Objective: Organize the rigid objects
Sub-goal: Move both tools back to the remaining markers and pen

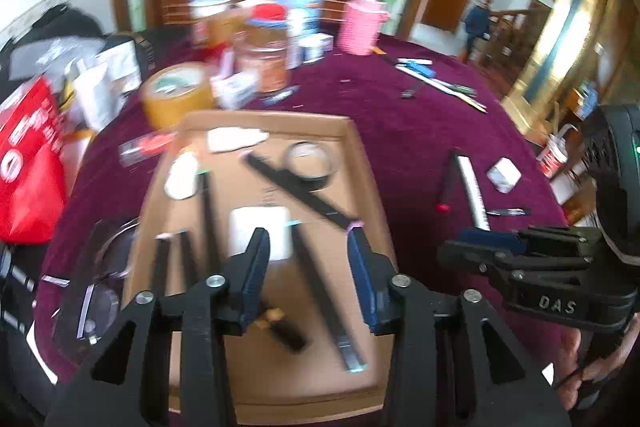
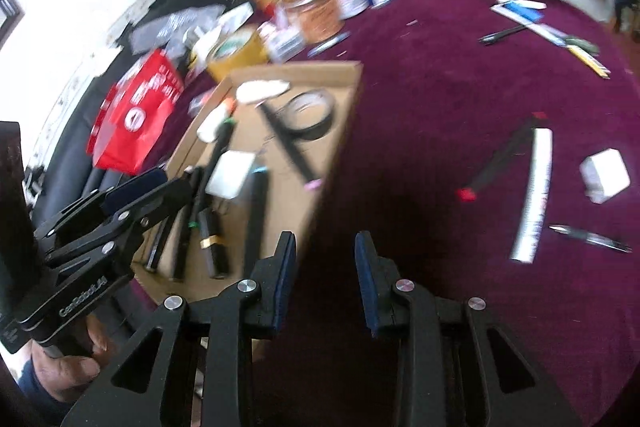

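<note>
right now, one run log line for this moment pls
left hand-held gripper open, empty, above cardboard tray | right hand-held gripper open, empty | red-capped marker, white ruler, white block loose on cloth

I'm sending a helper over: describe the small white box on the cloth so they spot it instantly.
Start at the cardboard tray on the purple cloth. Right of it lies a loose group: a white ruler, a red-capped marker, a pen. The white box is farthest right, the only blocky piece.

L claw (image 1: 308, 247) & R claw (image 2: 325, 251): both jaws apart, empty, side by side.
</note>
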Demonstrator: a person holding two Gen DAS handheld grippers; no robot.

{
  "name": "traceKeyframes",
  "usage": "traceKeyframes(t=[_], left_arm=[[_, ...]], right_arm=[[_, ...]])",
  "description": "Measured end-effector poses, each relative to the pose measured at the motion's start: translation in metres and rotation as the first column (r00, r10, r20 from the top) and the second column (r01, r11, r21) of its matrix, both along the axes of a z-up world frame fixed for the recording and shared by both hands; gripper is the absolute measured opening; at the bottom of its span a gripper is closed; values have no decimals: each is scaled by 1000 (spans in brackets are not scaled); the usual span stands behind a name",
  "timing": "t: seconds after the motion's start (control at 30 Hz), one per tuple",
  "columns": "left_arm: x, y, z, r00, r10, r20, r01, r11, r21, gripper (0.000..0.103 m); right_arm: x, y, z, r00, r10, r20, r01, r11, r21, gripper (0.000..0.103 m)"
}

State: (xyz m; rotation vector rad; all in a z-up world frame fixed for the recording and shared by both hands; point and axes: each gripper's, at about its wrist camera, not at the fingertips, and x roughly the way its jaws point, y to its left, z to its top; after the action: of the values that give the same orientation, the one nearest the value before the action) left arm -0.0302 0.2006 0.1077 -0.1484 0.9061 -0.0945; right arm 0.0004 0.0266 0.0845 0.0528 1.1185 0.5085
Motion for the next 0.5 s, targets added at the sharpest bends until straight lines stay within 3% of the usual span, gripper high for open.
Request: traceKeyframes(t=[0.07,0.27,0.37,0.5], left_arm=[[3,-17,3,1000,-30,0,30,999,-12,53],[16,-72,3,992,-121,-29,119,992,-44,53],[19,-99,4,990,-139,-32,139,990,-20,53],[40,-132,-2,979,-176,-107,176,984,-7,57]], right_arm=[[-1,-25,3,999,-45,14,45,999,10,27],[-3,-100,-3,987,-163,0,163,986,28,27],[-3,-140,-11,973,-226,-54,229,971,72,27],[-7,-186,-19,953,-286,-101,295,951,91,27]])
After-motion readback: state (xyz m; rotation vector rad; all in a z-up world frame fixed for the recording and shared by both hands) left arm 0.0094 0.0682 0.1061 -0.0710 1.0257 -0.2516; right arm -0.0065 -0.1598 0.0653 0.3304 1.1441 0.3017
